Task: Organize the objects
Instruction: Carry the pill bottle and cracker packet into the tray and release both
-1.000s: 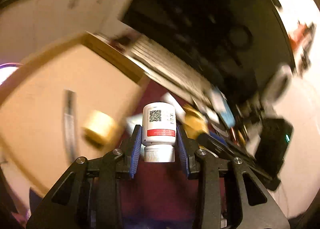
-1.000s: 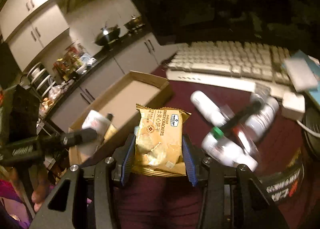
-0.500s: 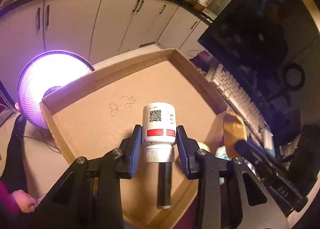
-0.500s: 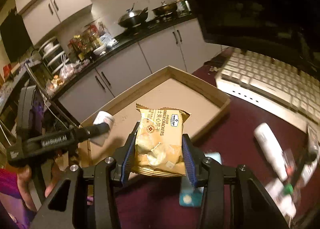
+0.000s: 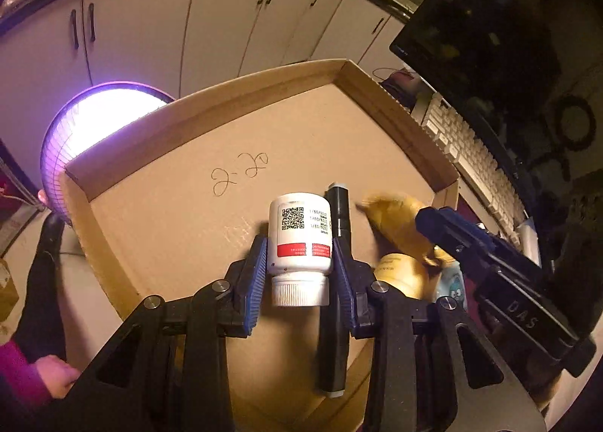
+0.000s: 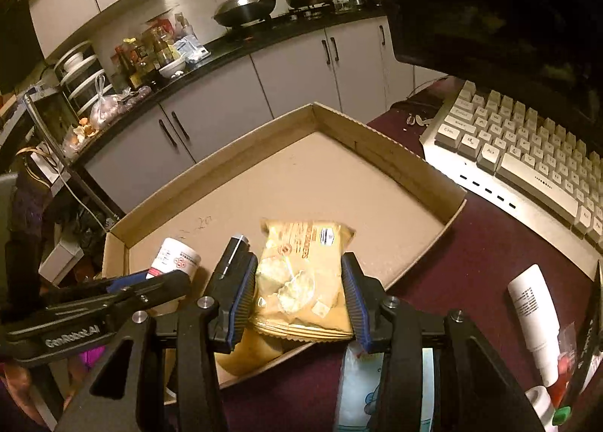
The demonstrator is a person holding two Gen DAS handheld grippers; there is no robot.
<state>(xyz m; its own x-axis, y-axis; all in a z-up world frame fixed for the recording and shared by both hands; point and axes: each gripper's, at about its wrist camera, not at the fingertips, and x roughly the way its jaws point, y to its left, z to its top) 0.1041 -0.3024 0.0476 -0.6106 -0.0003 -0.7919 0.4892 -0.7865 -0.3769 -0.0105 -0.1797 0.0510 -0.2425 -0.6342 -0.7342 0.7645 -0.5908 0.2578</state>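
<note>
My left gripper (image 5: 299, 266) is shut on a white pill bottle (image 5: 300, 234) with a QR label, cap toward me, held over the near part of a shallow cardboard tray (image 5: 196, 111). A black marker (image 5: 335, 281) lies on the tray floor just right of it. My right gripper (image 6: 299, 290) has its pads spread around a yellow cracker packet (image 6: 301, 273), which looks to be resting at the tray's near edge (image 6: 414, 168). The bottle (image 6: 173, 256) and left gripper show at the left in the right wrist view. The packet (image 5: 399, 221) and right gripper show blurred in the left wrist view.
A white keyboard (image 6: 527, 153) lies right of the tray on the dark red table. White bottles (image 6: 533, 304) and a pale blue packet (image 6: 358, 386) lie near the right gripper. A tan roll (image 5: 399, 273) sits at the tray's near right. A glowing heater (image 5: 98, 119) stands beyond.
Both grippers moved from the table's clutter to over the tray and lowered. The right gripper's pads have spread and the cracker packet has tipped forward onto the tray.
</note>
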